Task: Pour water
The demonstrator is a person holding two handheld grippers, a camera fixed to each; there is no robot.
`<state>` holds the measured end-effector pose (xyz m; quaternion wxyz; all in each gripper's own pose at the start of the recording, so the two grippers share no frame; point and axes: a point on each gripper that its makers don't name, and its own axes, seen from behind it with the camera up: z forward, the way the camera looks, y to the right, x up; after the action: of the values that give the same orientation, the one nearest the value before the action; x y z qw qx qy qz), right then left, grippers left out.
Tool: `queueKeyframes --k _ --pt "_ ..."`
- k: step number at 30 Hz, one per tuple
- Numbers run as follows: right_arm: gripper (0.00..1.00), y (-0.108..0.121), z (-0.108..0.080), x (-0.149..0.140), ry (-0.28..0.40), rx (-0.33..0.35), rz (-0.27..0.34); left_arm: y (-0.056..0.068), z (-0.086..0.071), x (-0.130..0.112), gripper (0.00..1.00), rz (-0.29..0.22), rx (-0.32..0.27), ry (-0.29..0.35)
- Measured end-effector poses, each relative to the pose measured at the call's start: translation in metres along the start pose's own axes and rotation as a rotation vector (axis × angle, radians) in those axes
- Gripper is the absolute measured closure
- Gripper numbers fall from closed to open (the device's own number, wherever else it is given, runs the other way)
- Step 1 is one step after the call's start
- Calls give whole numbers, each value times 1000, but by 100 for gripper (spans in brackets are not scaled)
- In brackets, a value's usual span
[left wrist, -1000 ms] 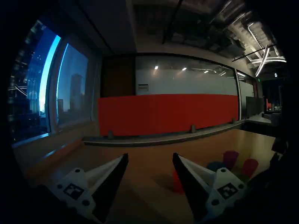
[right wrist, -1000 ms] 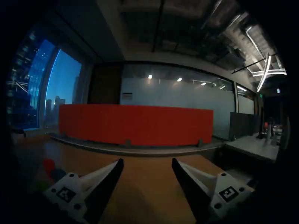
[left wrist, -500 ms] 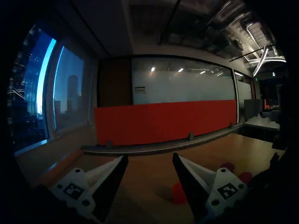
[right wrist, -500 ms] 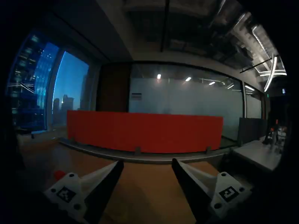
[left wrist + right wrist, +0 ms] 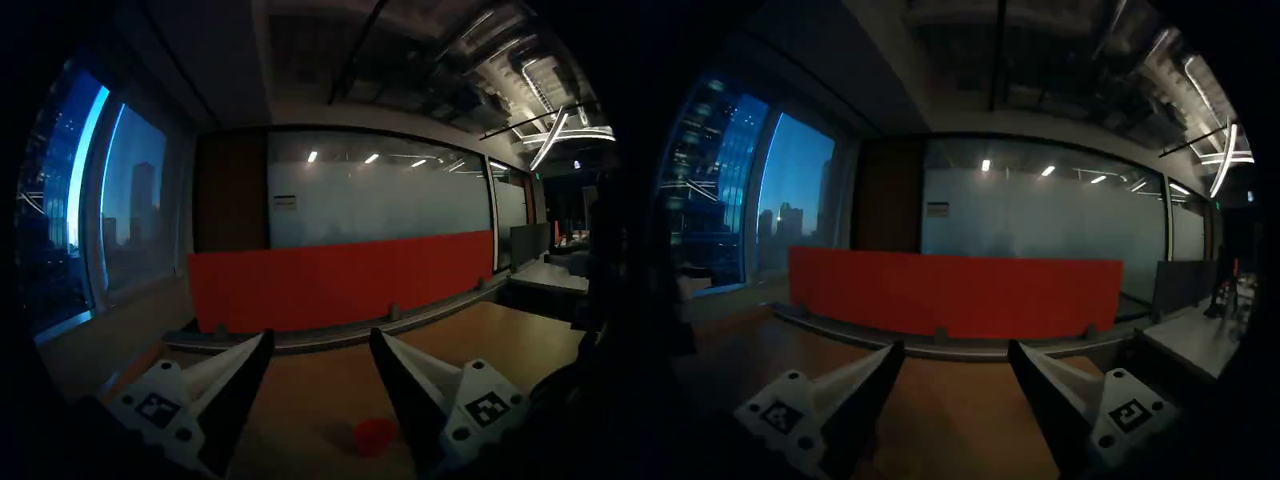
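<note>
In the left gripper view, a red cup [image 5: 374,437] stands on the wooden table [image 5: 512,340], low between the fingers and close beside the right one. My left gripper [image 5: 320,344] is open, held above the table with nothing between its fingers. In the right gripper view, my right gripper [image 5: 956,352] is open too, over bare wooden table [image 5: 960,416], holding nothing. The room is dim.
A red partition panel [image 5: 344,276] runs along the table's far edge on a grey rail, seen again as the red panel [image 5: 952,292]. Tall windows [image 5: 72,216] line the left wall. A grey desk [image 5: 1192,340] stands to the right.
Both views have tilted upward. The purple, blue and other cups at the left view's right edge dropped out of sight; the red cup slid lower. The cups at the right view's lower left are gone from view.
</note>
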<state>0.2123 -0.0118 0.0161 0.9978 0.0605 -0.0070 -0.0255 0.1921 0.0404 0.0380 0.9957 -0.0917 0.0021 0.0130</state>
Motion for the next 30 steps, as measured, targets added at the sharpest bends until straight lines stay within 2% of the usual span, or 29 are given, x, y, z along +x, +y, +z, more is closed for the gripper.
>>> queueKeyframes --k 9,15,24,30 --pt "0 -12 1 -3 -10 63 19 14 3 -2 12 -15 -74 -24" --pt "0 -23 -1 4 -8 131 16 29 5 -9 12 -41 -155 -38" --pt "0 -44 -8 9 -18 264 14 54 4 -6 12 -53 -285 -39" --pt "0 -63 -15 12 -23 357 3 72 -3 1 12 -82 -377 -28"
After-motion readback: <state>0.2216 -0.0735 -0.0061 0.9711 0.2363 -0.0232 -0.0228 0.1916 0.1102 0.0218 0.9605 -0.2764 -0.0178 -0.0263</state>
